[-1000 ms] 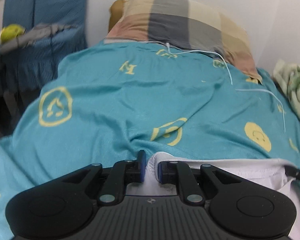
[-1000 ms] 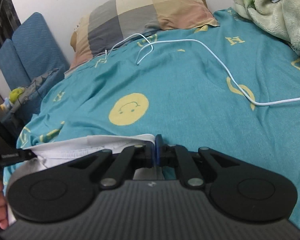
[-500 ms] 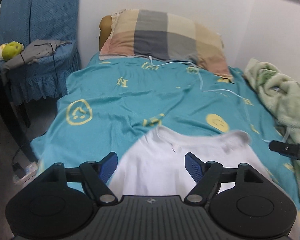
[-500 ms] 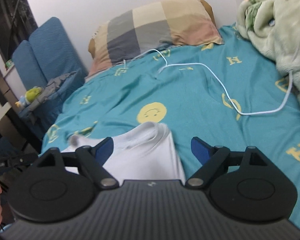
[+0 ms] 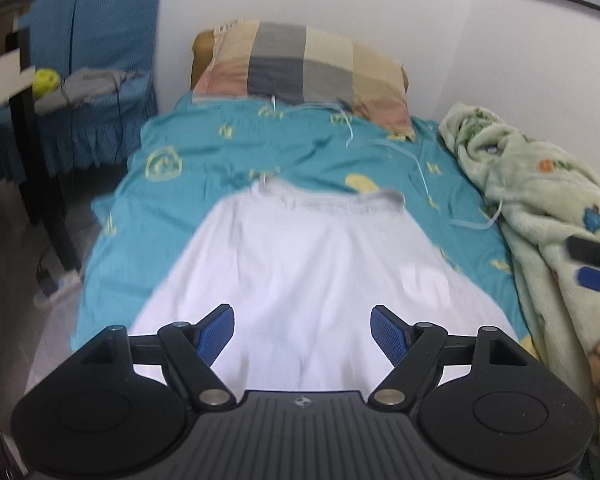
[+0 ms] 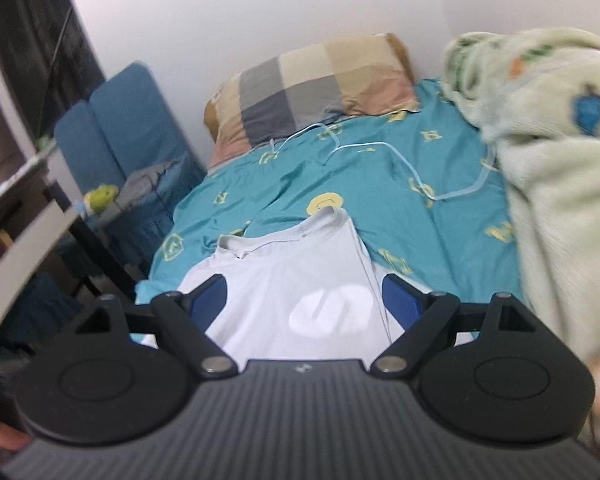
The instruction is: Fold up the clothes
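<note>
Left wrist view shows a white T-shirt [image 5: 300, 264] lying flat on the teal smiley-print bedsheet [image 5: 204, 184], long axis running 6 to 12 o'clock, ribbed collar at the 12 o'clock end pointing toward the checked pillow [image 5: 304, 64]. Its fabric is smooth and thin with soft creases, and a pale printed logo [image 5: 426, 284] sits toward 3 o'clock. A thin white cable [image 5: 420, 168] loops over the sheet between collar and pillow. At 3 o'clock lies a fluffy, rumpled green fleece blanket [image 5: 540, 200]; at 9 o'clock stands a blue fabric-covered chair [image 5: 100, 40].

The left gripper [image 5: 302, 330] hovers level above the shirt's lower half, jaws spread wide, its ridged blue pads [image 5: 216, 332] holding nothing.

Right wrist view looks at the same shirt from its 4 o'clock side, collar again toward the pillow. The right gripper [image 6: 306, 300] hangs above the logo, jaws equally wide apart and empty, 2 blue pads either side of the print.
</note>
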`<state>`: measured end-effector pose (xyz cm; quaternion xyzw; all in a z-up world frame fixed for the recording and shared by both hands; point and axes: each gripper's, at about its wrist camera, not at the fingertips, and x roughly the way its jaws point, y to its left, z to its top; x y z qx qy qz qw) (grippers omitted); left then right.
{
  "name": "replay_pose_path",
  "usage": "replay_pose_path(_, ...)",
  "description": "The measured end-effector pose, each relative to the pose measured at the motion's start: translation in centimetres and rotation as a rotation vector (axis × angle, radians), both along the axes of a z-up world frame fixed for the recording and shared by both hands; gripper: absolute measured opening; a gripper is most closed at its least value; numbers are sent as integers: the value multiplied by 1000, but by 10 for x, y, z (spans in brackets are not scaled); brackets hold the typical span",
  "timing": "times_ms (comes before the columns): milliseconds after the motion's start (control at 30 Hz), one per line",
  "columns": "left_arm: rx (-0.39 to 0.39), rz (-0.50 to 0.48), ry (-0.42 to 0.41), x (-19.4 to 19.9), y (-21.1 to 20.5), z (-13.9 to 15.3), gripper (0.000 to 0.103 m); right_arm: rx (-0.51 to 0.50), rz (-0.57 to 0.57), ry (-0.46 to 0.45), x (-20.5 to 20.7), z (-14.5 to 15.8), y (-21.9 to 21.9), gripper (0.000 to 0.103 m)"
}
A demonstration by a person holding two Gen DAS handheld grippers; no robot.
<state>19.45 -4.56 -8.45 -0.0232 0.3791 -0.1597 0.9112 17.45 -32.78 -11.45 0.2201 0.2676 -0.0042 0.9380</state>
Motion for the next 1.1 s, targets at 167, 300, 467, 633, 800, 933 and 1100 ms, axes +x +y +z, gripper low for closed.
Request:
replay_pose_path(167, 64, 1, 59, -16, -6, -38, 77, 49, -44, 2, -44, -5, -4, 86)
replay_pose_path(300, 99, 27, 104, -13, -7, -66, 74, -6, 7, 16, -35, -12, 7, 86)
replay_pose_path(467, 139, 53, 144, -3, -3, -89, 39, -28, 38, 42, -17, -26, 12, 86)
replay_pose_path(633, 76, 71, 122, 5, 26, -68, 10, 4, 17, 46, -10, -29, 2, 86)
replay_pose_path(800, -11, 79, 105, 22, 75, -16, 10, 26, -21, 31, -11, -25, -10, 86)
replay_pose_path(933, -73, 28, 167, 37, 116, 7, 10, 51, -37, 38, -7, -26, -16, 86)
replay_pose_path(1100, -6, 182, 185, 44, 163, -5, 9, 64, -52, 50, -1, -29, -23, 86)
